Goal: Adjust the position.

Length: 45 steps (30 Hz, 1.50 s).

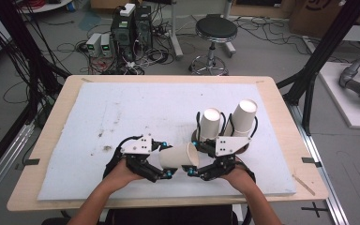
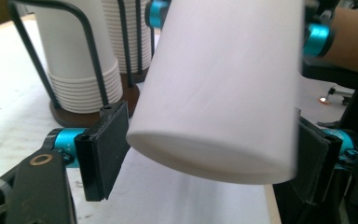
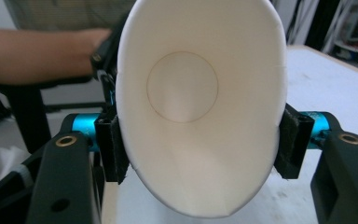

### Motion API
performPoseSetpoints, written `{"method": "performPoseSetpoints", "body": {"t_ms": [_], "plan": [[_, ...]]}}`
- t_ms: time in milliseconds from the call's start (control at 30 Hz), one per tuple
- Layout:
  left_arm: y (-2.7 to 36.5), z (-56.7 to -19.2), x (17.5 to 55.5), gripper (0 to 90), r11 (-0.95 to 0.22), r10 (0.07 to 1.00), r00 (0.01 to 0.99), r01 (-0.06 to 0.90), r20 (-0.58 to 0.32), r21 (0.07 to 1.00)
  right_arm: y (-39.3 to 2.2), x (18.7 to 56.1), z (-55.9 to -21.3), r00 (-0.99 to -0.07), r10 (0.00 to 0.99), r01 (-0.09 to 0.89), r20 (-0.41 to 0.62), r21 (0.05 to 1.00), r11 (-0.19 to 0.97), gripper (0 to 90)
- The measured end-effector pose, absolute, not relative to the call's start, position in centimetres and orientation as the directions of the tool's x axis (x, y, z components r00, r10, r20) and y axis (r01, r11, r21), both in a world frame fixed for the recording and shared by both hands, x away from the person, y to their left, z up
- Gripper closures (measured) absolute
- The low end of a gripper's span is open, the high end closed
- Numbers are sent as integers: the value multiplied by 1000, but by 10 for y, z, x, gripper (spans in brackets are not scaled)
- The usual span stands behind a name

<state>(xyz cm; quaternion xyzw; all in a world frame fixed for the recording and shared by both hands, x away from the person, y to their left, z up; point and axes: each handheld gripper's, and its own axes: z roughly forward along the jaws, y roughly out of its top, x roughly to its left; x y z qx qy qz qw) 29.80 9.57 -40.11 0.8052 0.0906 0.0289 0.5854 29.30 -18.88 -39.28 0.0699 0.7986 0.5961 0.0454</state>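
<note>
Both hand-held grippers (left [image 1: 165, 159], right [image 1: 193, 158]), pinching one paper cup [image 1: 179, 156]

The paper cup [image 1: 179, 156] held between the two grippers was plain white, with no print on its wall; its inside [image 3: 200, 107] was an off-white cream, with a faint tan ring around the bottom disc. The left gripper [image 2: 205, 154] and the right gripper [image 3: 200, 144] were black, each with bright turquoise metal collars and small brass-coloured rivets, and each carried a light grey plate [image 1: 138, 145]. The two cup stacks [image 1: 211, 123] were white, ribbed with fine rim lines, in a black wire holder [image 2: 88, 28] on a dark brown base [image 2: 70, 116]. The mat [image 1: 122, 108] was pale bluish-white with brownish smudges, on a light wood table [image 1: 56, 117].
</note>
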Motion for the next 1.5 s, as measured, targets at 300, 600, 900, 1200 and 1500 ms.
{"method": "performPoseSetpoints", "body": {"t_ms": [300, 600, 900, 1200, 1500], "plan": [[89, -401, 297, 252, -318, 144, 989, 90, -45, 944, -189, 293, -393, -987, 162, 66, 19, 953, 294, 358], [88, -405, 295, 340, -348, 114, 993, 76, -39, 934, -186, 292, -392, -991, 127, 79, 44, 955, 285, 364], [92, -405, 298, 336, -215, 88, 989, 132, -115, 968, -188, 291, -389, -984, 161, 103, 79, 983, 152, 203], [90, -407, 298, 335, -191, 70, 990, 133, -122, 973, -187, 292, -390, -987, 142, 96, 78, 988, 122, 273], [86, -409, 296, 290, -258, 147, 984, 135, -99, 957, -189, 293, -390, -989, 132, 81, 61, 985, 153, 357]]}}
